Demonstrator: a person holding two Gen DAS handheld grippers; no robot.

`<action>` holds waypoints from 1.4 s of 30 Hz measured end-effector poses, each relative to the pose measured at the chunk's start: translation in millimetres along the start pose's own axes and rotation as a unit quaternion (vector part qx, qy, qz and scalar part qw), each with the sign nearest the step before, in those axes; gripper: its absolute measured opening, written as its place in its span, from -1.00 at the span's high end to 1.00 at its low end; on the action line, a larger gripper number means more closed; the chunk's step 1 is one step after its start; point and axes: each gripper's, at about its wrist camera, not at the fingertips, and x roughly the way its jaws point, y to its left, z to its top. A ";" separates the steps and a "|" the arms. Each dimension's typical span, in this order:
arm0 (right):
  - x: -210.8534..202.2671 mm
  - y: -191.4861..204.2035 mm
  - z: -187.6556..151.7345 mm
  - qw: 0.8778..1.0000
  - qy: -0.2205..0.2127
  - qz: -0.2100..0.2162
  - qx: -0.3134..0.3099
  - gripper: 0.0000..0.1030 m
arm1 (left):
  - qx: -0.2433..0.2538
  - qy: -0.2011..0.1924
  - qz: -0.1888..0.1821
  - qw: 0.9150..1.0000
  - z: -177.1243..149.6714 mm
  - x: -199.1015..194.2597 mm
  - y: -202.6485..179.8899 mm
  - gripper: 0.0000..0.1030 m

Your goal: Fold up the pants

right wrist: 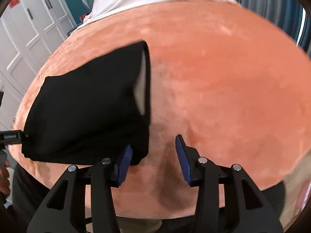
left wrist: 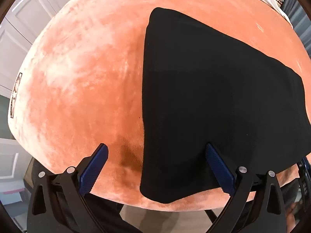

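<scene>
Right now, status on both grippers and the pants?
Left gripper open, straddling the near left edge of the black pants. Right gripper open at their near right corner. Pants folded compact, flat on the orange blanket. Nothing in the way.

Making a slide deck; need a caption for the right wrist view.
Open right gripper beside the folded black pants on an orange velvet surface.

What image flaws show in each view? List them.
Left wrist view: strong fisheye bulge, dark vignette corners, the black pants too dark for fold detail, a shadow on the orange blanket between the fingers. Right wrist view: same bulge, motion blur along the pants' edge and the right rim.
</scene>
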 end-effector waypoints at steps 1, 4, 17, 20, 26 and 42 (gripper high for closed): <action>3.2 7.4 -2.1 1.000 -0.001 -0.002 -0.012 0.16 | -0.003 0.002 -0.001 1.000 -0.2 0.1 -0.2 -0.90; 19.7 10.7 -4.4 1.000 -0.006 -0.006 -0.014 0.16 | -0.015 0.006 -0.009 1.000 -4.4 1.4 -2.7 -0.90; -27.3 -105.8 -15.1 0.967 0.011 0.077 0.244 0.02 | -0.035 0.031 -0.073 0.996 1.2 -4.4 16.9 -0.90; -34.5 -93.0 18.6 0.965 0.005 0.140 0.221 -0.47 | -0.064 0.015 -0.106 0.992 2.6 -22.4 24.8 -0.90; -21.5 11.3 88.9 0.975 -0.009 0.216 0.056 -0.21 | -0.044 -0.038 -0.120 0.991 28.5 -60.5 0.6 -0.90; 68.0 27.9 105.8 0.988 0.083 0.131 0.022 0.79 | -0.008 -0.010 -0.076 0.997 44.8 10.4 -11.5 -0.90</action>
